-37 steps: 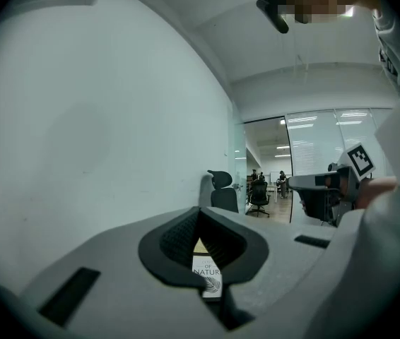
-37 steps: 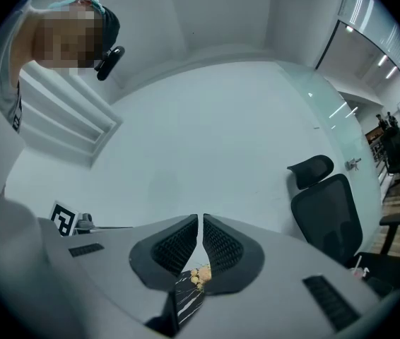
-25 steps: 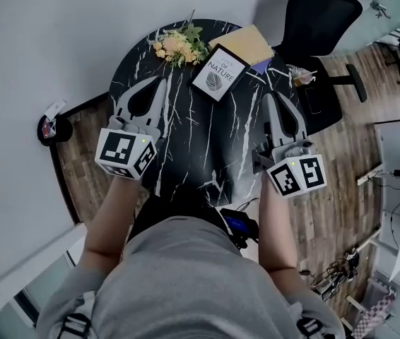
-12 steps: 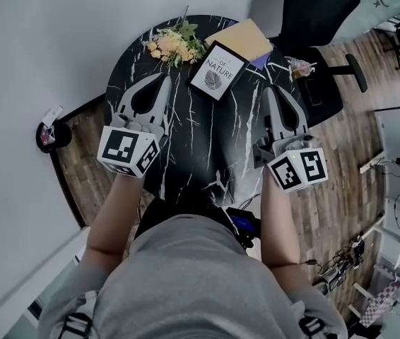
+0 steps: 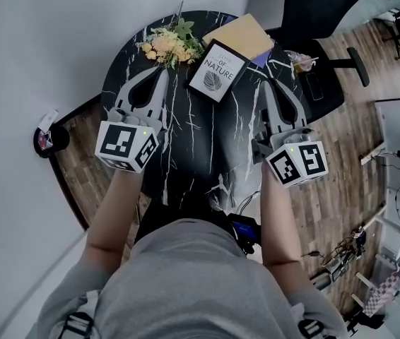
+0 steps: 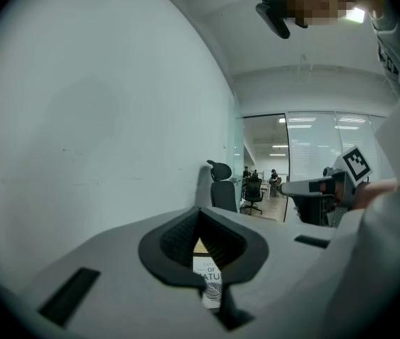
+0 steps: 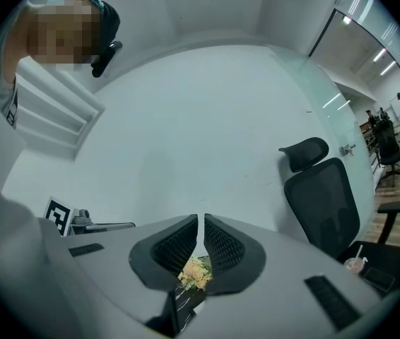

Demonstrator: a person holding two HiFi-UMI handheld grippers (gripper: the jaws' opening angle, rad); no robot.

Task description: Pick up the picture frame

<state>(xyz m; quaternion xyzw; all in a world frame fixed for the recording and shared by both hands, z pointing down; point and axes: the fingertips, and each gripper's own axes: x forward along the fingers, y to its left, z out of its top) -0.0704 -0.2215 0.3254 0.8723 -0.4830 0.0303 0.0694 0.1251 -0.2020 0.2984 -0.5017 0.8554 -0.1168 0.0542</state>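
The picture frame [image 5: 218,71], black-edged with a white leaf print, lies on the far part of the round black marble table [image 5: 200,147]. My left gripper [image 5: 162,72] hovers to its left, beside the flowers [image 5: 165,45], with its tips together and nothing held. My right gripper [image 5: 266,85] hovers to the frame's right, also shut and empty. In the left gripper view the frame [image 6: 208,277] shows through the hollow behind the closed tips of the left gripper [image 6: 199,210]. In the right gripper view the flowers [image 7: 195,272] show below the right gripper [image 7: 201,219], whose jaws leave only a thin slit.
A yellow pad [image 5: 241,38] lies behind the frame. A black office chair [image 5: 320,6] stands at the far right, with a cup with a straw [image 5: 300,63] at the table's right rim. A white wall runs along the left. A small dark stand [image 5: 48,136] sits on the wooden floor.
Both grippers have edged forward over the table toward its far side, ending closer to the frame and the flowers. Their jaws stay as they were.
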